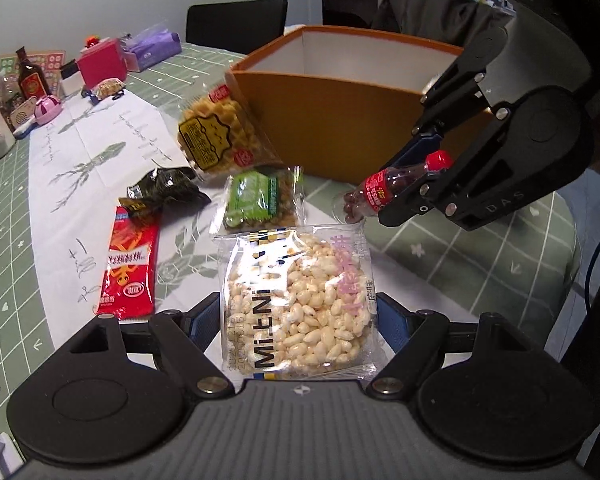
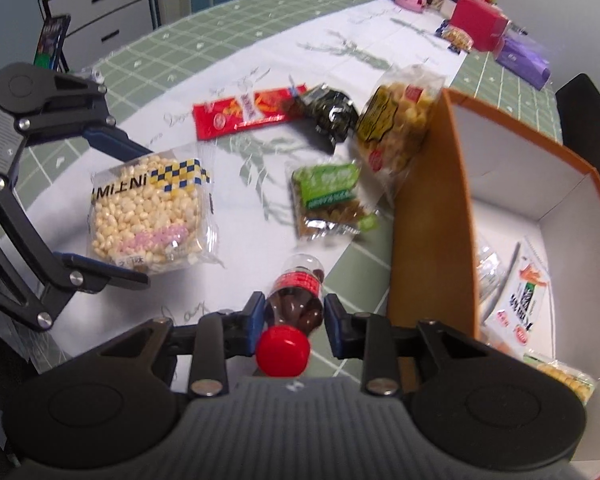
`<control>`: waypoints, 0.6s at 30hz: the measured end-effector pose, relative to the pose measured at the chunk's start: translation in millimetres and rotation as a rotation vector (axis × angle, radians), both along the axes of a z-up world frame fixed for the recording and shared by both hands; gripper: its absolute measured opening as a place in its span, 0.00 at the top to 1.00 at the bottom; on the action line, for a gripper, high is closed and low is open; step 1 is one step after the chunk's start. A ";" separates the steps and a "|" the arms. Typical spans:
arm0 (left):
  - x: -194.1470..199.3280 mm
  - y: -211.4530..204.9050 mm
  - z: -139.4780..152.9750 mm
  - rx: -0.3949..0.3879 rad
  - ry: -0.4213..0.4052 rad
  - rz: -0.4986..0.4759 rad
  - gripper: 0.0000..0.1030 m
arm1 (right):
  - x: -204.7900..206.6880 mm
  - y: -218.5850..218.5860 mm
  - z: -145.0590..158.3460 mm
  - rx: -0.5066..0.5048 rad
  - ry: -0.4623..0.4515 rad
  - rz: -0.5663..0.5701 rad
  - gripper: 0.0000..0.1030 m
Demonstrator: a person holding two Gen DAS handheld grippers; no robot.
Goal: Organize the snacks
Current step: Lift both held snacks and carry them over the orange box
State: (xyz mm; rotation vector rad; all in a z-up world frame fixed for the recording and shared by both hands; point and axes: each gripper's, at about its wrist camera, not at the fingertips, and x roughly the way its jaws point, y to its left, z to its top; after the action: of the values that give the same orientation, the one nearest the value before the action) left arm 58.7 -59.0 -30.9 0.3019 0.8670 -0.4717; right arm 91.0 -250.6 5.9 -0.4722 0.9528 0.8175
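Observation:
My left gripper (image 1: 298,312) is shut on a clear pack of puffed rice cake (image 1: 296,304), held above the table; the pack also shows in the right wrist view (image 2: 148,216). My right gripper (image 2: 294,314) is shut on a small cola bottle (image 2: 296,300) with a red cap, seen from the left wrist view (image 1: 384,192) just in front of the orange box (image 1: 340,120). The box (image 2: 428,220) is open, with several snack packs (image 2: 516,304) inside. A waffle pack (image 1: 216,136) leans on the box wall. A green pack (image 1: 260,200), a dark pack (image 1: 164,192) and a red pack (image 1: 130,268) lie on the table.
The table has a green checked cloth (image 1: 4,264) with a white runner (image 1: 100,152). At the far end stand a pink box (image 1: 100,64), a purple pack (image 1: 152,48), a dark bottle (image 1: 30,76) and small items. A black chair (image 1: 236,24) stands behind the table.

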 end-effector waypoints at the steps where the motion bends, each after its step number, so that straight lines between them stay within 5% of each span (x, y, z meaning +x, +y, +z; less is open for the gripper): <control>1: 1.0 -0.7 2.1 -0.006 -0.003 0.005 0.10 | -0.1 -1.1 2.5 0.007 -0.005 -0.003 0.71; 18: 22.0 -15.9 51.3 -0.055 -0.120 0.051 0.10 | 5.0 -48.6 61.3 0.188 -0.109 -0.088 0.71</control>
State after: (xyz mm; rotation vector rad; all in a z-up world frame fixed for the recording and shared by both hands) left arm 80.7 -74.9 20.3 0.2547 0.7420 -0.4251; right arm 96.1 -299.2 67.2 -0.3066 0.7829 0.7847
